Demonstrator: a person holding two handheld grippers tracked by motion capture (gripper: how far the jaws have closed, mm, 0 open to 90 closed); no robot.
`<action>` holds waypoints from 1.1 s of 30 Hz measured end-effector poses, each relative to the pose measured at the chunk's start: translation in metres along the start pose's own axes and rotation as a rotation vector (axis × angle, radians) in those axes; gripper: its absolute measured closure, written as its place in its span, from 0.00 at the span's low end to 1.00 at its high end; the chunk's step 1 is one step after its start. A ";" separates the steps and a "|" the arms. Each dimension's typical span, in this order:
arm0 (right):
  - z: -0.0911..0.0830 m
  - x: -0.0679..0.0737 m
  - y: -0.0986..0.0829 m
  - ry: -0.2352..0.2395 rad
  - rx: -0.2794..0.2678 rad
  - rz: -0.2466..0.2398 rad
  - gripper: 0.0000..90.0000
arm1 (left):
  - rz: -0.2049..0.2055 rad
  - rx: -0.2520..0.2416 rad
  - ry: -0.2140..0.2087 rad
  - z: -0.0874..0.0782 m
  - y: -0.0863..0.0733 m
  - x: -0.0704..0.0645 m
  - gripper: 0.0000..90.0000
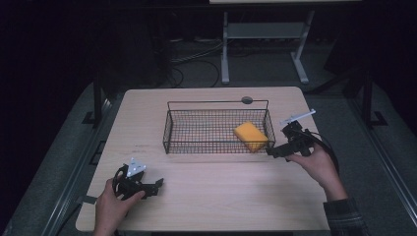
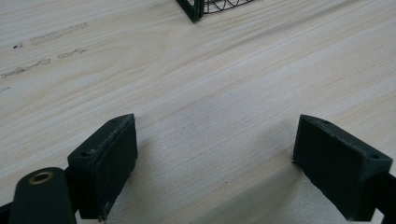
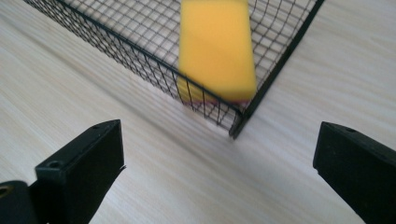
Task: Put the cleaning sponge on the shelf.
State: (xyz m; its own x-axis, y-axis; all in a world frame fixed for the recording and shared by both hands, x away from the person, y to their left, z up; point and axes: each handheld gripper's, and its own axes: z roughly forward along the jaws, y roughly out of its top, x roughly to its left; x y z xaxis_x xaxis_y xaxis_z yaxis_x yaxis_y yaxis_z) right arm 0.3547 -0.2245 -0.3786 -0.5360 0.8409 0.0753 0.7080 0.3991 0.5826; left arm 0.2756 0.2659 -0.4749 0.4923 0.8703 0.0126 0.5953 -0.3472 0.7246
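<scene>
Pale wood table [image 1: 206, 196], dark room: yellow sponge [image 1: 251, 136] lies in wire basket [image 1: 196, 147], centre-right of frame. Right gripper [image 1: 272, 152], jaws apart, empty, beside basket corner; left gripper [image 1: 156, 187], lower left, also apart. Placing appears done; prob. only pull-back left.

High view: above table [image 1: 206, 196], looking fwd/down. Gripper views: low, close over tabletop, along own jaws. All share wire basket [image 1: 216, 130] corner.
</scene>
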 end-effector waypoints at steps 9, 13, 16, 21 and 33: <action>0.000 0.000 -0.040 -0.039 -0.040 0.005 0.02 | 0.000 0.000 0.000 0.000 0.000 0.000 0.14; 0.000 -0.002 -0.057 -0.043 -0.055 0.005 0.02 | 0.000 -0.003 0.000 0.000 0.000 0.000 0.14; 0.001 -0.002 -0.070 -0.046 -0.065 0.011 0.02 | 0.000 -0.003 0.000 0.000 0.000 0.000 0.14; 0.005 -0.003 -0.091 -0.034 -0.079 -0.005 0.02 | 0.000 -0.003 0.000 0.000 0.000 0.000 0.14; 0.015 0.005 -0.126 -0.065 -0.093 -0.024 0.02 | 0.001 -0.003 0.001 0.000 0.000 0.000 0.14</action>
State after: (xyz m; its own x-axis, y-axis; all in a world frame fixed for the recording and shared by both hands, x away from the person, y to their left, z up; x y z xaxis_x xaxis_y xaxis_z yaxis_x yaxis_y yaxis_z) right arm 0.2699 -0.2650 -0.4635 -0.5189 0.8548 0.0099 0.6483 0.3859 0.6564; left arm 0.2756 0.2659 -0.4751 0.4918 0.8706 0.0142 0.5933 -0.3470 0.7264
